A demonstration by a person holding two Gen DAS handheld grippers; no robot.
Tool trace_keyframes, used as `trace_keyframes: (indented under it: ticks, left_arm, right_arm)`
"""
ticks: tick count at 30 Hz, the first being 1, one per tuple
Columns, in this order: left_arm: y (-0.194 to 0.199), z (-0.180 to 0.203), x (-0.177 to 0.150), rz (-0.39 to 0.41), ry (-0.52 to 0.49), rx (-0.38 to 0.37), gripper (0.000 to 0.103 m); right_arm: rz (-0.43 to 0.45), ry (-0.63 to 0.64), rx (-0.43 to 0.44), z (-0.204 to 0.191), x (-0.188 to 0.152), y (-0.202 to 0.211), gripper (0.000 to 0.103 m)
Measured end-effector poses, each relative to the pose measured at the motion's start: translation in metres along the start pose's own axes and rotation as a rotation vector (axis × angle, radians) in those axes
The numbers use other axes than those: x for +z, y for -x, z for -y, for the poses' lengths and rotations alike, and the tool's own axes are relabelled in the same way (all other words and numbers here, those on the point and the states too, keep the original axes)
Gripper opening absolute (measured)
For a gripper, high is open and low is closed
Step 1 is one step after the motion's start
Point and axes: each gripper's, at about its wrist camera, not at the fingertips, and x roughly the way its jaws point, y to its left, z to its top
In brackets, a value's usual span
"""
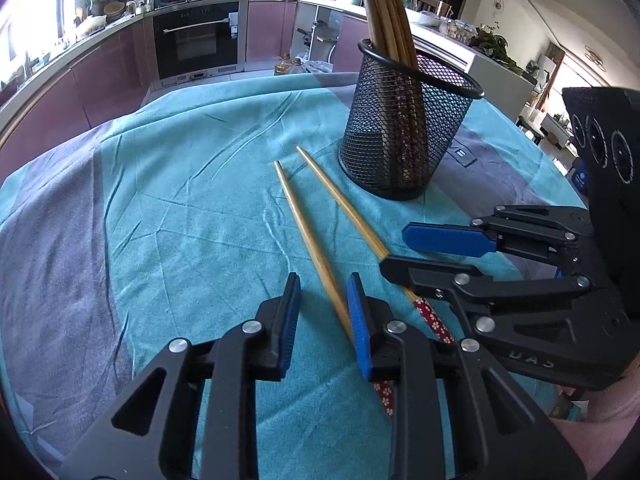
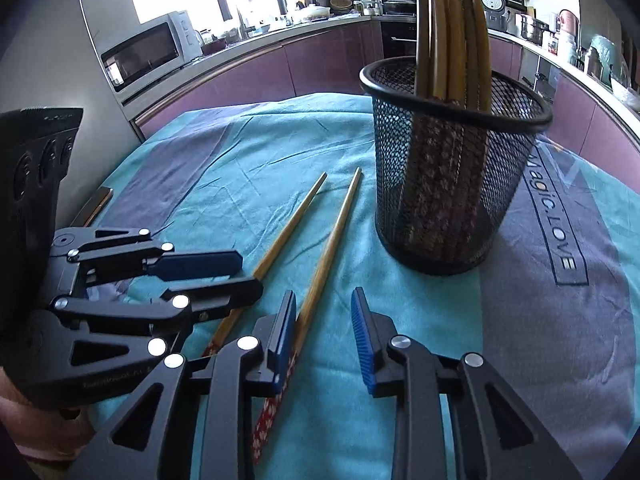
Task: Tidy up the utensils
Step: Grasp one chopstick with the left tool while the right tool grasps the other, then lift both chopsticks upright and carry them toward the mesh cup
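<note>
Both black claws (image 1: 324, 312) (image 2: 324, 332) carry ribbed blue pads, silver rivets and triangular cut-outs

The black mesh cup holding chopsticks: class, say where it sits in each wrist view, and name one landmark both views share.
Left wrist view: the mesh cup stands upper right of centre, beyond the tips of the two loose chopsticks.
Right wrist view: the mesh cup stands right of centre, to the right of those chopsticks.
Shared landmark: the built-in oven on the far kitchen wall.
</note>
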Motion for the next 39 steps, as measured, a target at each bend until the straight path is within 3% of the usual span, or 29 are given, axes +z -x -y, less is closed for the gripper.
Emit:
trace_keyframes:
  ticks: [10, 18, 29, 39]
  left_arm:
    - [-0.008, -0.002, 0.009, -0.003, 0.014, 0.022, 0.014]
    - [-0.007, -0.001, 0.007, 0.000, 0.037, 0.028, 0.010]
    - [-0.001, -0.001, 0.000, 0.002, 0.052, 0.030, 0.008]
    - [0.000, 0.001, -0.002, -0.011, 0.033, 0.031, 0.008]
  right_arm:
    - [0.010, -0.034, 0.008, 0.004, 0.002, -0.004, 0.011]
    - [0.019, -0.088, 0.044, 0.012, -0.003, 0.000, 0.006]
    - [0.061, -0.111, 0.079, 0.016, -0.006, 0.019, 0.006]
    - [0.032, -0.080, 0.102, 0.007, -0.009, 0.016, 0.006]
